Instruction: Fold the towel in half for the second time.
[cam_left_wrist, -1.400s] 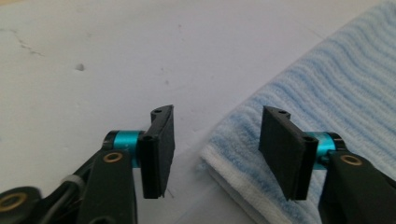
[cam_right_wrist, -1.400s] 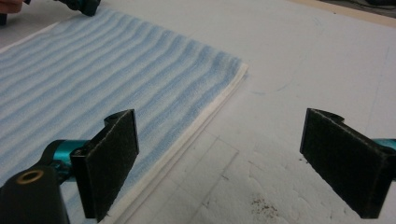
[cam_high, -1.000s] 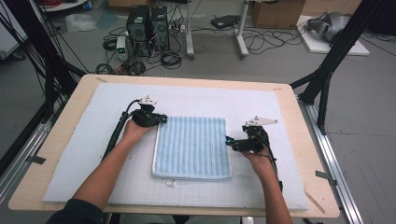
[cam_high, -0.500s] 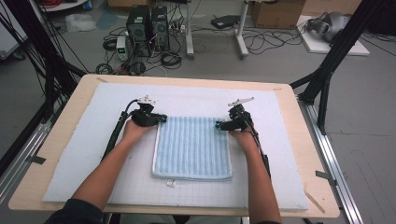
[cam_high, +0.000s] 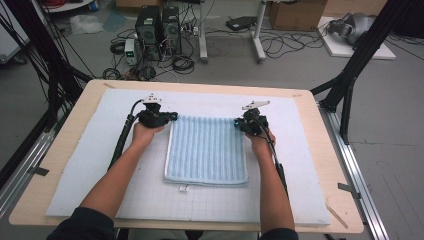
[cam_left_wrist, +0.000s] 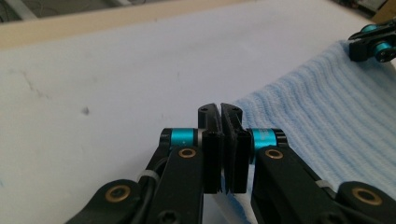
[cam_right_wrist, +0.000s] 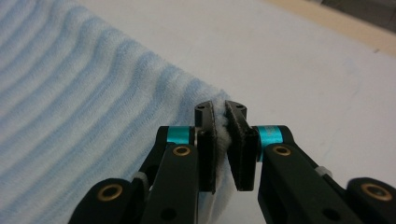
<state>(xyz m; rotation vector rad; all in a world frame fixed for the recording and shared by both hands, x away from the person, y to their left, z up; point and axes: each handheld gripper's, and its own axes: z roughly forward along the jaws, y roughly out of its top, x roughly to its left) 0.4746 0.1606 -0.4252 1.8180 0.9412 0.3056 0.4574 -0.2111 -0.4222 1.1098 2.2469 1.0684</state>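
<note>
High view: blue towel flat mid-mat, left gripper clamped on its eleven o'clock corner, right gripper moved in from three o'clock since a second ago, now at the one o'clock corner. Left gripper view: jaws pinched tight on the towel's edge. Right gripper view: jaws just closed on a fold of towel, so probably ready to lift and fold.
</note>
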